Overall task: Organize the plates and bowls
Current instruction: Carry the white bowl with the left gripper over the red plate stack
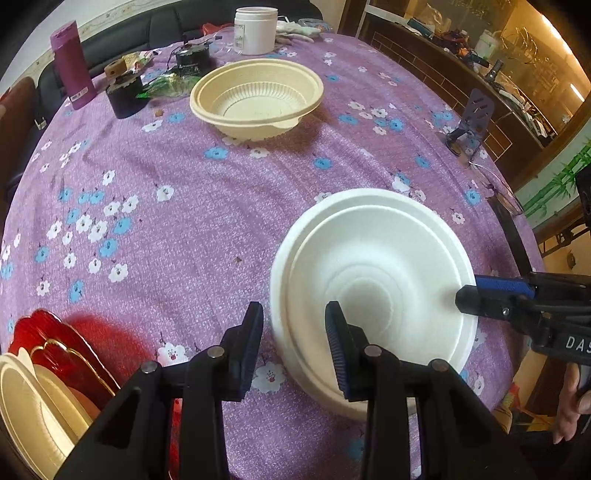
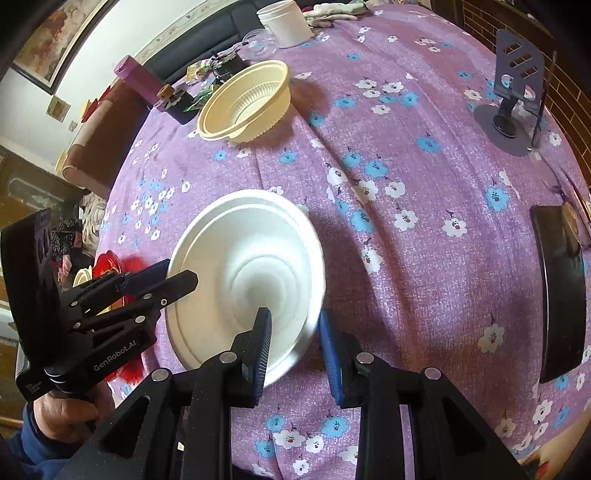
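The white bowl (image 1: 373,295) sits upright on the purple flowered cloth of the counter (image 1: 192,221), near the edge closest to the person. Both grippers straddle its rim from opposite sides. The left gripper (image 1: 295,332) has one of its fingers (image 1: 341,343) inside the bowl and the other outside the wall, the gap between them narrow; whether the pads actually press the rim cannot be told. The right gripper (image 2: 293,343) stands the same way on the opposite rim, one finger inside, one outside, also narrow, contact unclear. Farther back on the counter rests a cream bowl (image 1: 256,98), well apart from the white one. At the left edge, a stack of red and cream plates (image 1: 48,376) shows partly. A white jar (image 1: 256,29) stands at the far side.
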{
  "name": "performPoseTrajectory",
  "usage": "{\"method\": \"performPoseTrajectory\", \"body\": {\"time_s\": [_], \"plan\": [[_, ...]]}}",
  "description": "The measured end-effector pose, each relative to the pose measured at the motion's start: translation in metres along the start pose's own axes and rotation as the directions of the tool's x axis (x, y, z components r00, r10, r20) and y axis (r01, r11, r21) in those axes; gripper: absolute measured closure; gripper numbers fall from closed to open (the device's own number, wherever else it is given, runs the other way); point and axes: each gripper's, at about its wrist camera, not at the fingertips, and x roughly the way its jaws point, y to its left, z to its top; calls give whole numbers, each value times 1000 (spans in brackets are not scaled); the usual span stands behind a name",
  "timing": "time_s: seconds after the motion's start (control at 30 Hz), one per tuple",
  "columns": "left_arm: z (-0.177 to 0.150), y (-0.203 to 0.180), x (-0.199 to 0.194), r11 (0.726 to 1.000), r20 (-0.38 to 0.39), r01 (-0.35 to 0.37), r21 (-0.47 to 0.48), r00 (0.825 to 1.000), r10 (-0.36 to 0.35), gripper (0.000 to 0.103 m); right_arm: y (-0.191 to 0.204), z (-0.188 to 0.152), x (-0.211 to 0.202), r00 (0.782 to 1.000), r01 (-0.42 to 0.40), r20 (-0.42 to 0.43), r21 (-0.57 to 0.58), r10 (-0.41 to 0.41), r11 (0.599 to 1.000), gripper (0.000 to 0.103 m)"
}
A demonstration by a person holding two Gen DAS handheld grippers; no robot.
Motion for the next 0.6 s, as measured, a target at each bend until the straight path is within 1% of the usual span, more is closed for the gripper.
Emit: {"method": "performPoseTrajectory", "body": {"time_s": [0.13, 0.2, 0.23, 0.33, 0.6], "plan": [[-1, -2, -1, 1000, 10, -10, 16, 1000, 10, 70, -2, -1, 4, 1000, 1, -14, 12, -1, 1000, 73], [-2, -6, 0, 999, 12, -11, 36, 1000, 11, 76, -3, -1, 4, 1000, 9, -13, 6, -9, 1000, 73], [-2, -9, 1, 999, 10, -10, 46, 1000, 9, 80, -2, -1, 5, 1000, 19, -13, -2, -19, 1000, 76], [-1, -13, -4, 997, 30, -29, 66, 999, 27, 80, -1, -2, 8, 999, 33, -19, -13, -33, 999, 80], [-2, -10, -11, 998, 42, -45, 51, 998, 43, 80, 3, -1, 5, 1000, 24, -11, -24, -24, 999, 80]]}}
